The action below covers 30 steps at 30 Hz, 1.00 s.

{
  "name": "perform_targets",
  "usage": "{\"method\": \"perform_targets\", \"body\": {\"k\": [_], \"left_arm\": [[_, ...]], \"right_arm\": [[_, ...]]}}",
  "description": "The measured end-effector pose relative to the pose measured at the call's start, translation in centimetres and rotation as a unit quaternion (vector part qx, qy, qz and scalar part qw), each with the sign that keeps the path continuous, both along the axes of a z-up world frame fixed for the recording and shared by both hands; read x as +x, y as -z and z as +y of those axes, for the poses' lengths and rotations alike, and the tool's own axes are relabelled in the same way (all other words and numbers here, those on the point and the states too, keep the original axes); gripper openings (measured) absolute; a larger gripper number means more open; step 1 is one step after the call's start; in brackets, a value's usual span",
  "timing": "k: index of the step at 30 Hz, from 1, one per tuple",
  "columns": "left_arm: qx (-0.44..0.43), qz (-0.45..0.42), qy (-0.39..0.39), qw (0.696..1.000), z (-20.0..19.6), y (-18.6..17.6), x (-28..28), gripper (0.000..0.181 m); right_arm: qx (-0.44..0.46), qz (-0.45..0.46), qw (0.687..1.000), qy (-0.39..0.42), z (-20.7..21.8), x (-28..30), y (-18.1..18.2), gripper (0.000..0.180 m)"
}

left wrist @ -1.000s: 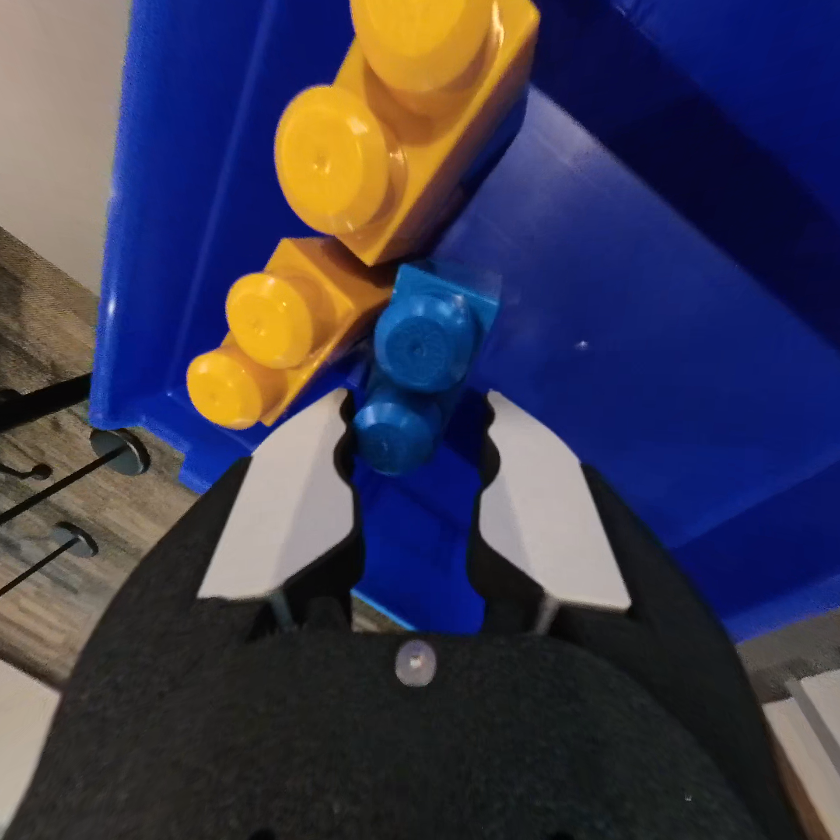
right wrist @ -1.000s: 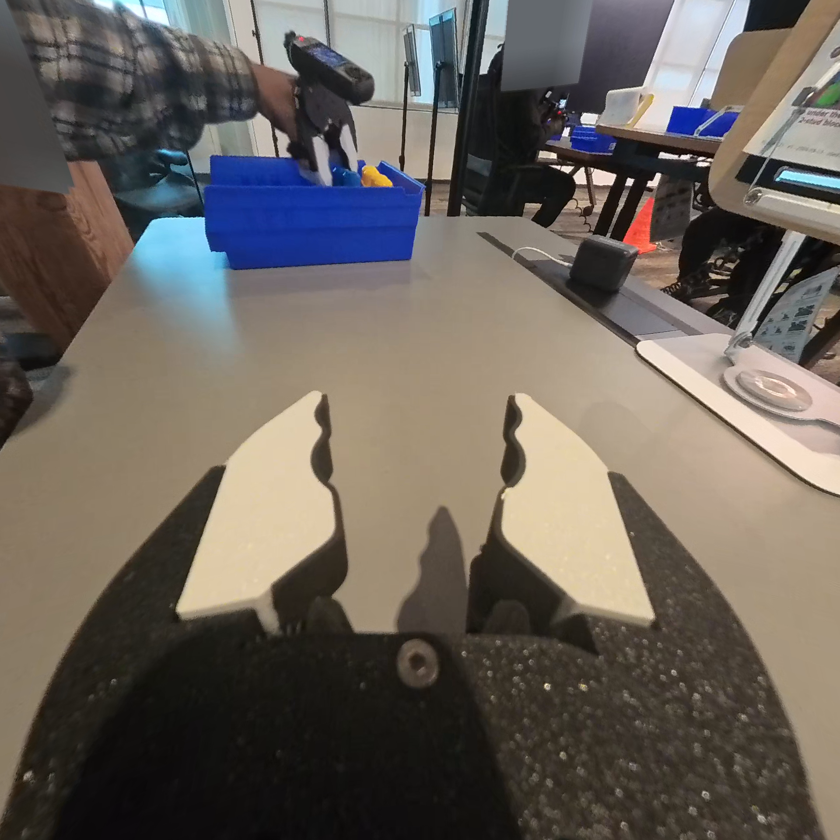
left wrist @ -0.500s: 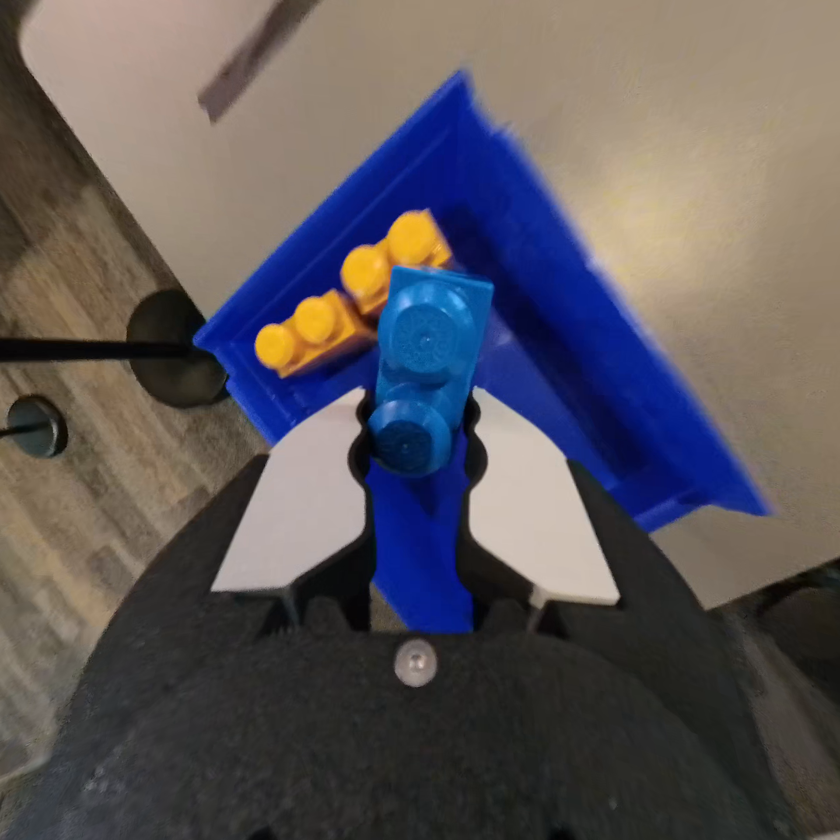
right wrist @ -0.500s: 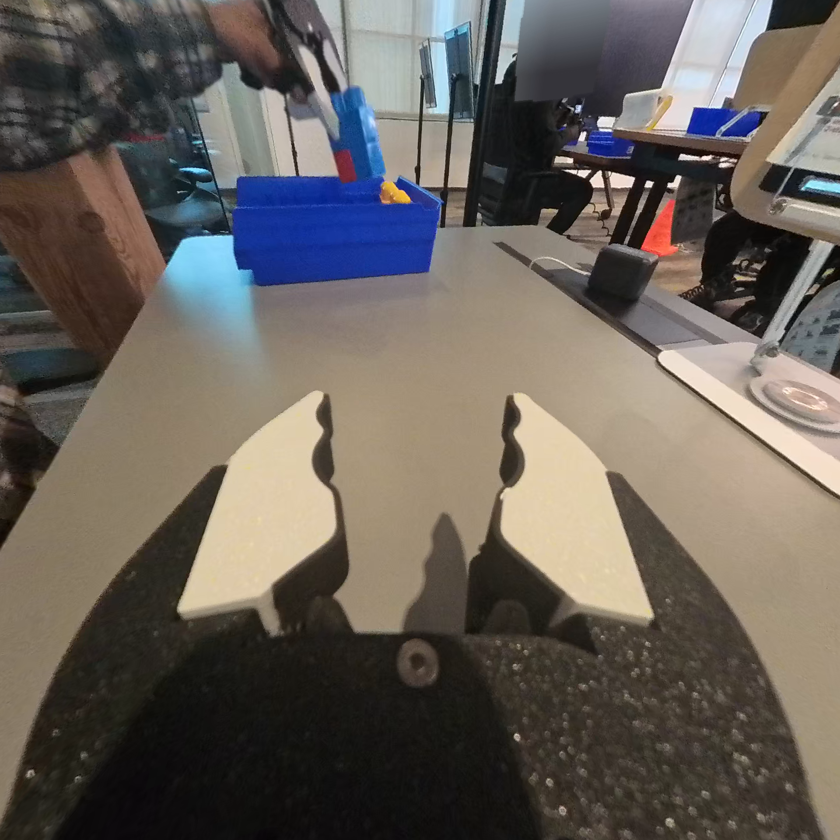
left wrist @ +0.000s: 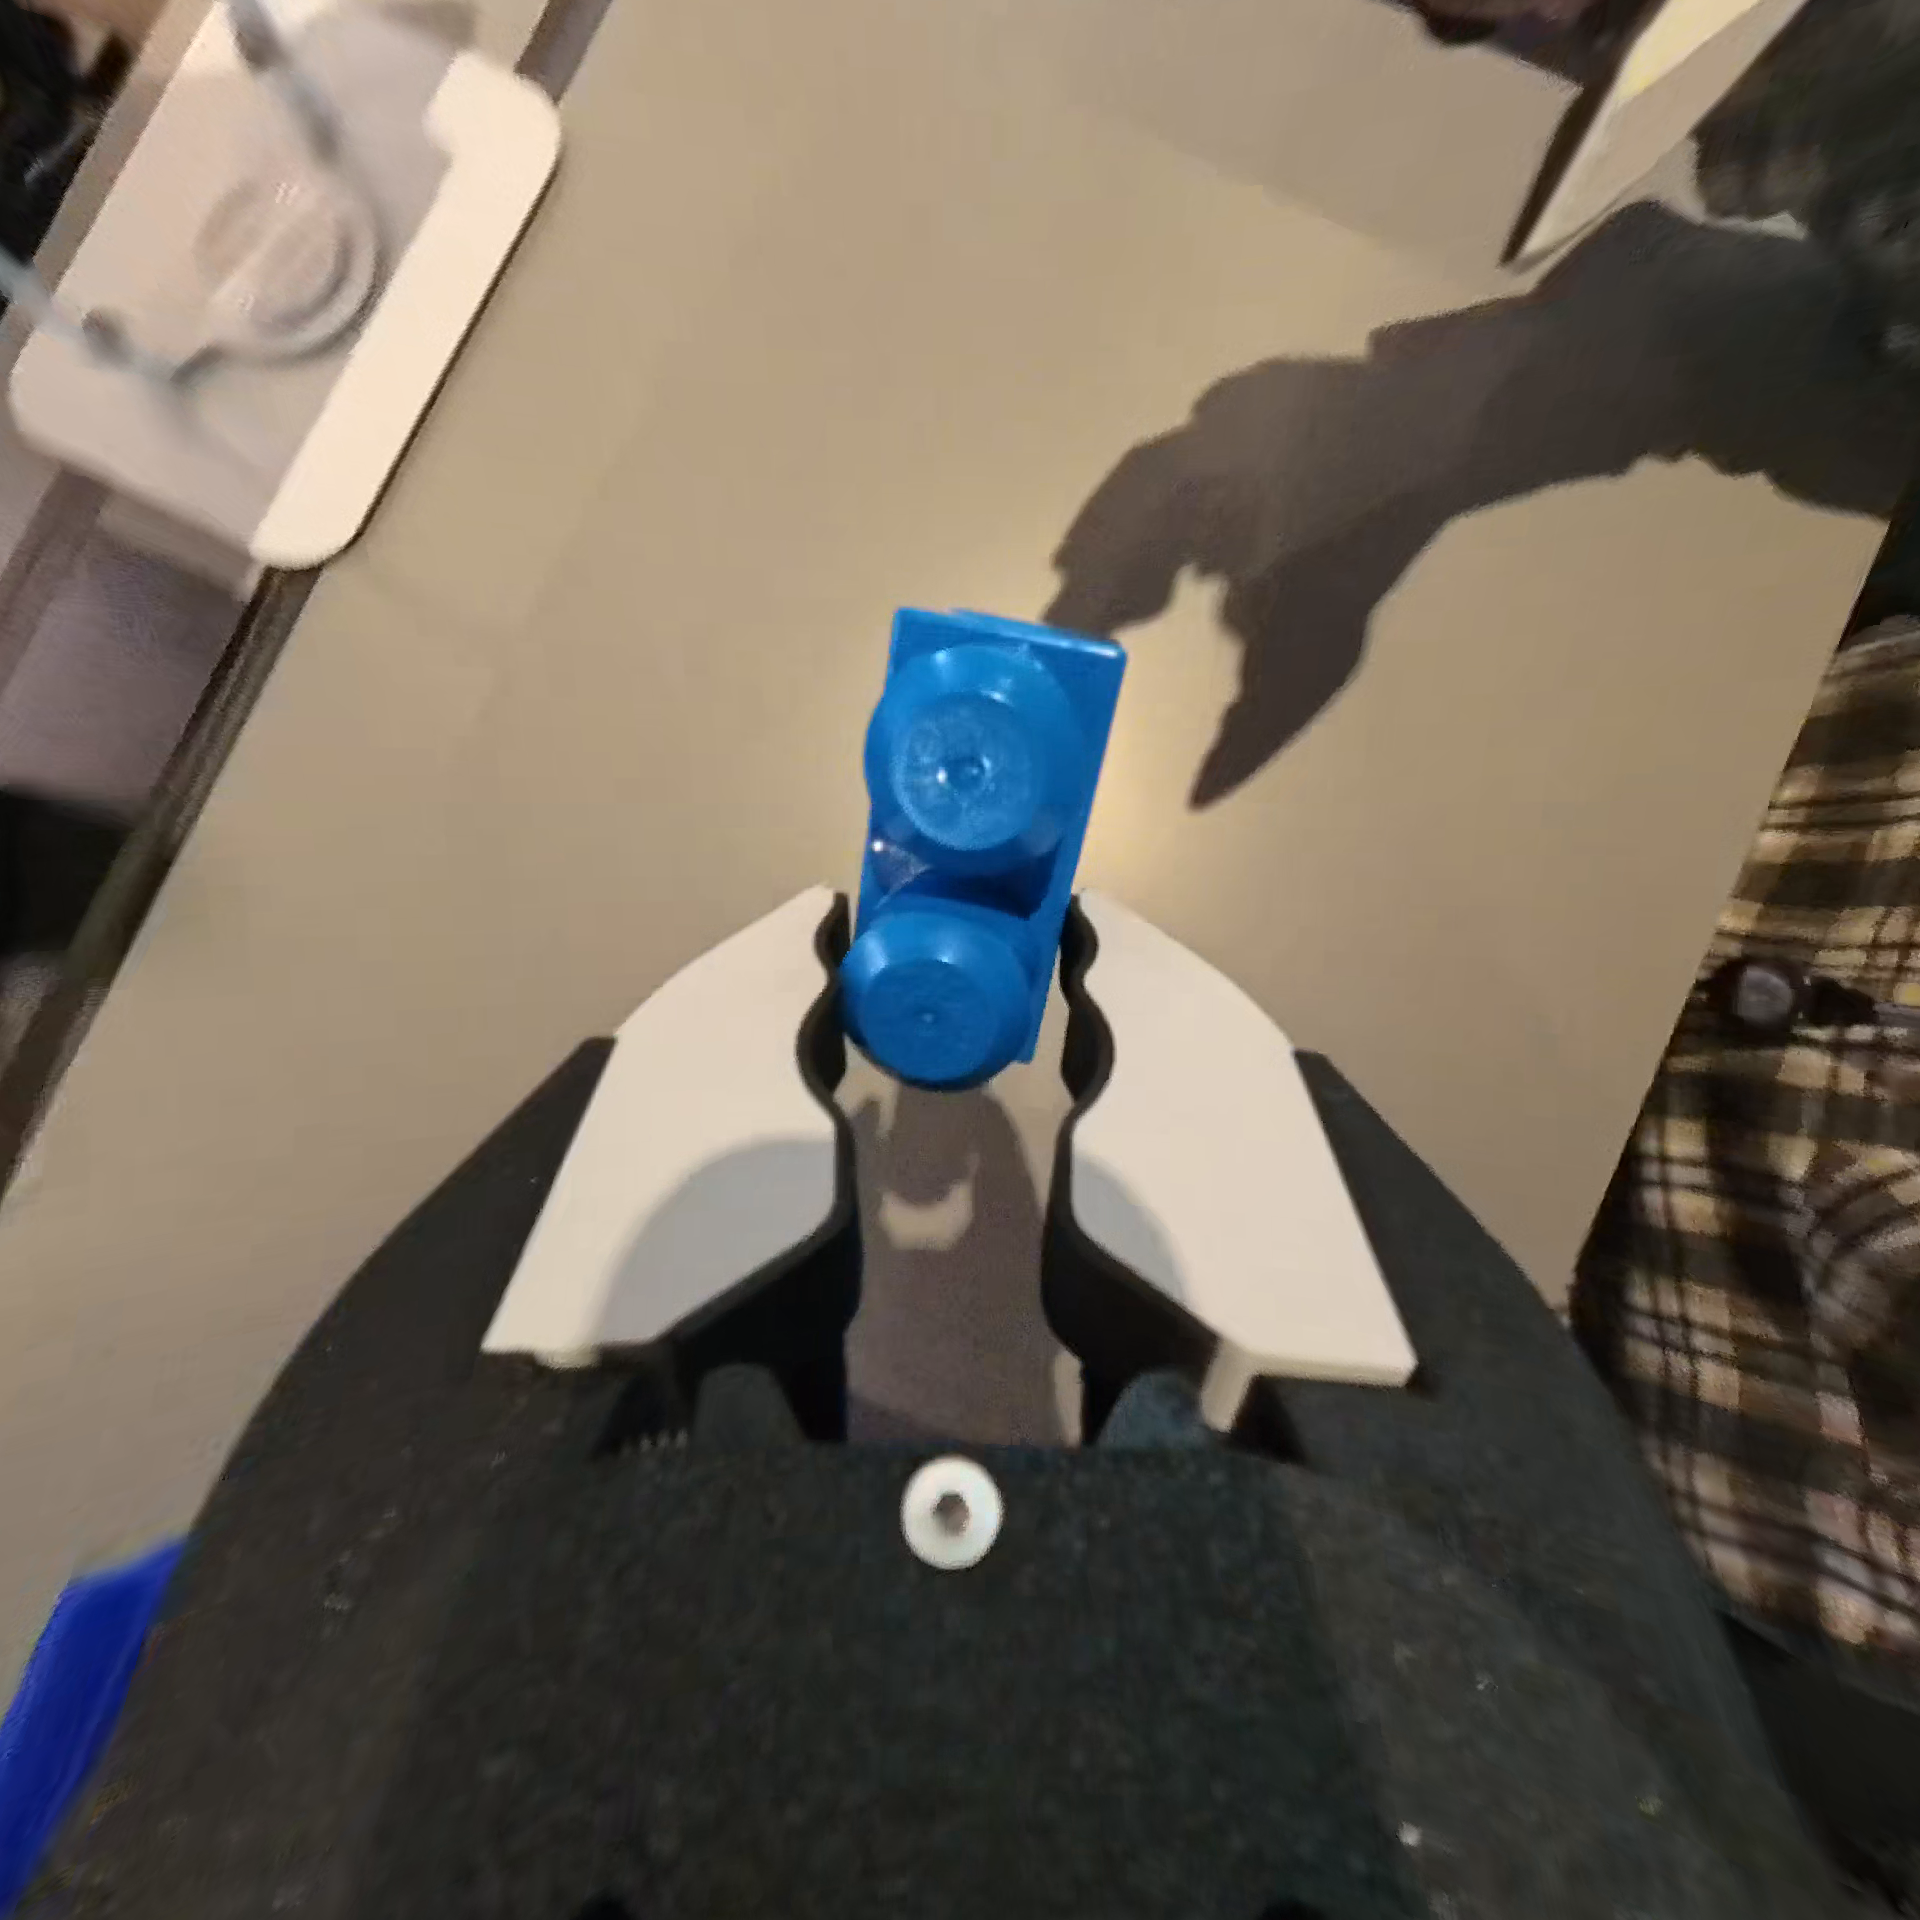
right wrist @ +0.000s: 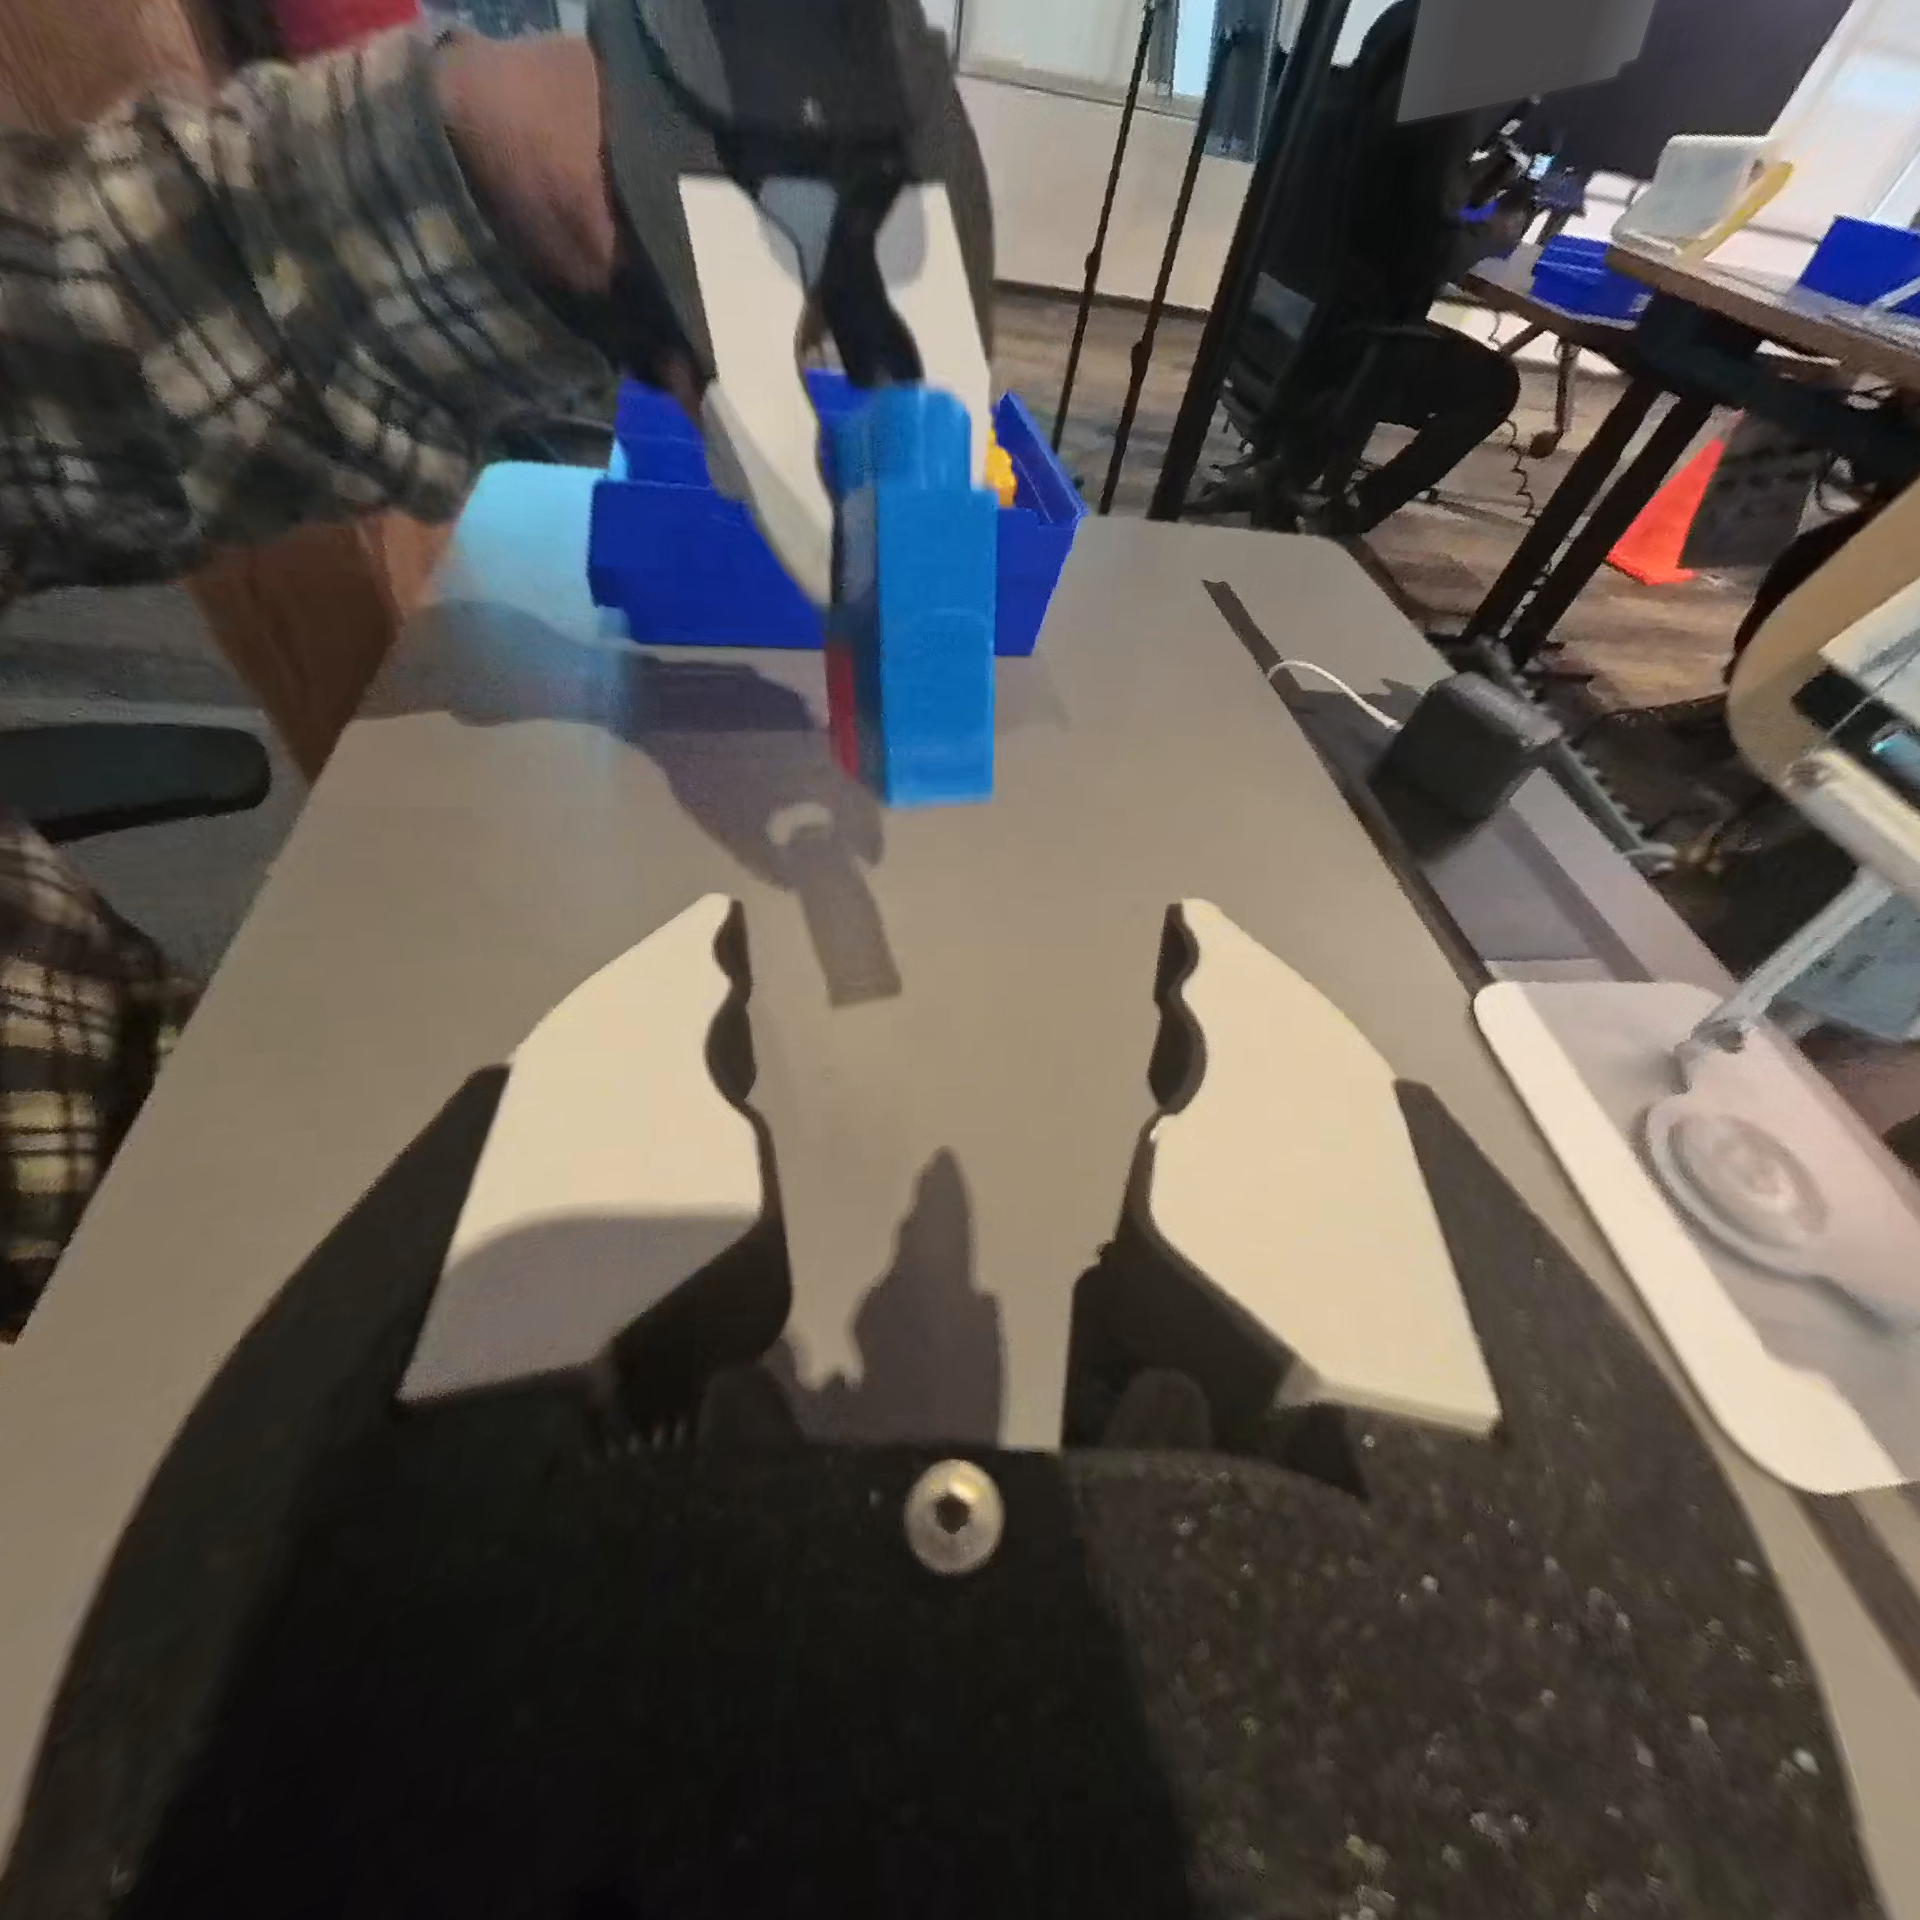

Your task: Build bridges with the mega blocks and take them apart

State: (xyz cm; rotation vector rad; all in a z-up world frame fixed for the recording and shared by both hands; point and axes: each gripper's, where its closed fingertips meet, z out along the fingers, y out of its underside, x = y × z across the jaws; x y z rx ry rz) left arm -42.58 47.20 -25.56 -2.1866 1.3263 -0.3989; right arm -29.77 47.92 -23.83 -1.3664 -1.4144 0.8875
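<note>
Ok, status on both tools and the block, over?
Left tool shut on blue two-stud plastic block, held above grey table. Right tool open, empty. Nothing in the way.

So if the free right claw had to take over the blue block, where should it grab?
Probably the lower half of the blue block, which hangs clear below the left claw pinching its upper end. The open right claw could come in level from the near side, closing on the flat side faces; a red piece seems attached on the left.

Bright indoor light, hard tabletop shadows, apparently motion-blurred edges.
</note>
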Motion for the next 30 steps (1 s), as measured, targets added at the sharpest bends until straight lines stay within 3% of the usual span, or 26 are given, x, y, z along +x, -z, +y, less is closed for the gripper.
{"method": "perform_targets", "body": {"k": [8, 18, 20, 22, 24, 27, 29, 30], "left_arm": [[-0.016, -0.045, 0.083, 0.995, 0.8, 2.9, 8.7, 0.038], [-0.054, -0.077, 0.111, 0.989, 1.4, 4.6, 10.8, 0.038], [-0.057, -0.080, 0.115, 0.989, 1.3, 4.6, 10.8, 0.038], [-0.058, -0.085, 0.120, 0.988, 1.1, 4.5, 10.8, 0.038], [-0.040, -0.087, 0.124, 0.988, 1.3, 4.4, 10.5, 0.038], [-0.005, -0.157, 0.131, 0.979, 1.6, 2.3, 10.9, 0.040], [0.012, -0.233, 0.128, 0.964, 2.0, -0.1, 11.2, 0.061], [0.019, -0.266, 0.128, 0.955, 2.1, -1.0, 11.3, 0.063]], "right_arm": [[-0.035, 0.049, 0.998, -0.013, 1.5, 1.1, -2.1, 0.067], [-0.084, -0.043, 0.994, -0.061, 1.2, 0.1, 3.3, 0.063], [-0.081, -0.065, 0.992, -0.075, 0.7, -0.4, 4.2, 0.057], [-0.085, -0.086, 0.988, -0.091, 0.3, -0.7, 5.1, 0.039], [-0.090, -0.085, 0.988, -0.089, 0.4, -0.9, 5.2, 0.038], [-0.110, -0.032, 0.989, -0.092, 0.8, -0.9, 3.6, 0.037], [-0.132, 0.032, 0.987, -0.081, 1.5, -0.6, 1.6, 0.037], [-0.144, 0.069, 0.984, -0.079, 1.9, -0.3, 0.5, 0.037]]}}
